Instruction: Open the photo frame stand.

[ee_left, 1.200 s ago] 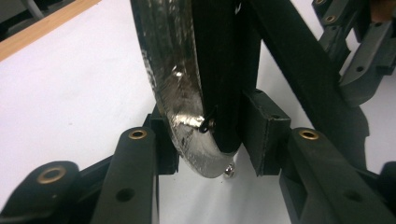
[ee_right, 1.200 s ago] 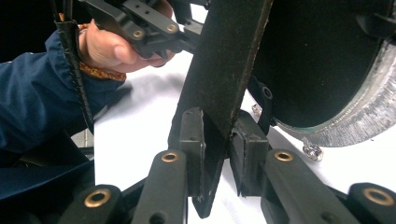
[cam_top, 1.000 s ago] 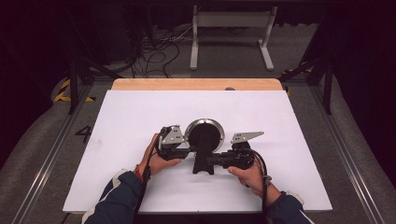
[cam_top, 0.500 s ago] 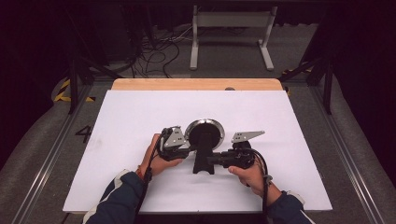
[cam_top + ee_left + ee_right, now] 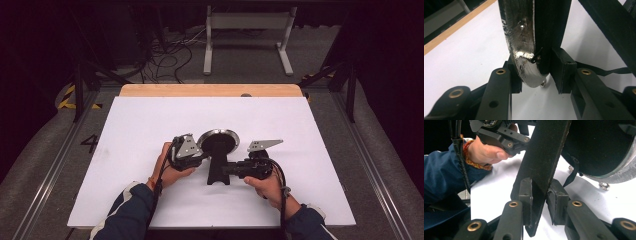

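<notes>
Here the left gripper jaws clamp the round mirror, the right gripper jaws its black stand.

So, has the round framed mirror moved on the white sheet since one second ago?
No. In the high view the round mirror keeps its place against the wooden edge of the table, between the left gripper and the right gripper.

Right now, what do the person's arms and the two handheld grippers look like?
Both arms wear dark blue sleeves with pale cuffs, and the left wrist carries an orange beaded bracelet. The left gripper and right gripper are black, with brass-coloured rivets at the jaw links. Each is topped by a grey three-cornered plate with small holes, and a black cable trails back along the arm.
</notes>
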Demonstrator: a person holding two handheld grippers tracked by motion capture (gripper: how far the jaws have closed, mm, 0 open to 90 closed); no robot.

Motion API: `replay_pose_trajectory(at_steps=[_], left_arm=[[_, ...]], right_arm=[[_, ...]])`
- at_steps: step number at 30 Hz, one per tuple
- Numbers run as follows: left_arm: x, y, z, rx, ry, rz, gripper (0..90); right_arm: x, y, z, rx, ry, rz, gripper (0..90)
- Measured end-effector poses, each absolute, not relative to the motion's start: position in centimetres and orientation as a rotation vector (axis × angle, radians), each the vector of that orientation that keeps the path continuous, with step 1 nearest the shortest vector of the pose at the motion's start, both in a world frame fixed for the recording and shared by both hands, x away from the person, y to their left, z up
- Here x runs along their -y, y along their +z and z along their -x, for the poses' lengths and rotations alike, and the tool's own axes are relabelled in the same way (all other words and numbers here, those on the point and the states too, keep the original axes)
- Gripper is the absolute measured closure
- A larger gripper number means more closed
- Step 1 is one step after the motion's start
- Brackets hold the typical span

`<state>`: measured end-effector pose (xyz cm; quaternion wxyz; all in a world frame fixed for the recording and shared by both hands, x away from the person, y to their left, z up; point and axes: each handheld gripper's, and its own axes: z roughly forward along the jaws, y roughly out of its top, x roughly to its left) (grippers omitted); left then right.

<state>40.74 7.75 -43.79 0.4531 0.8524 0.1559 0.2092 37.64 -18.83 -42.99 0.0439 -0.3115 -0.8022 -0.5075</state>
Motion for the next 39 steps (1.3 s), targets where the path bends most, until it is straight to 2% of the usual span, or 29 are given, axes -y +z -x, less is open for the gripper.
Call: replay_pose_trajectory(at_steps=[25,39], left_arm=[[-7.0,-44.6,-41.0,-0.417,0.697,-2.081,64.6],[-7.2,-44.7,-41.1,-0.426,0.674,-2.097,65.3]], right_arm=[[18.7,-43.9,-38.3,2.519,-1.555,1.059,76.8],[18.2,-44.5,-38.2,2.568,-1.531,1.083,77.3]])
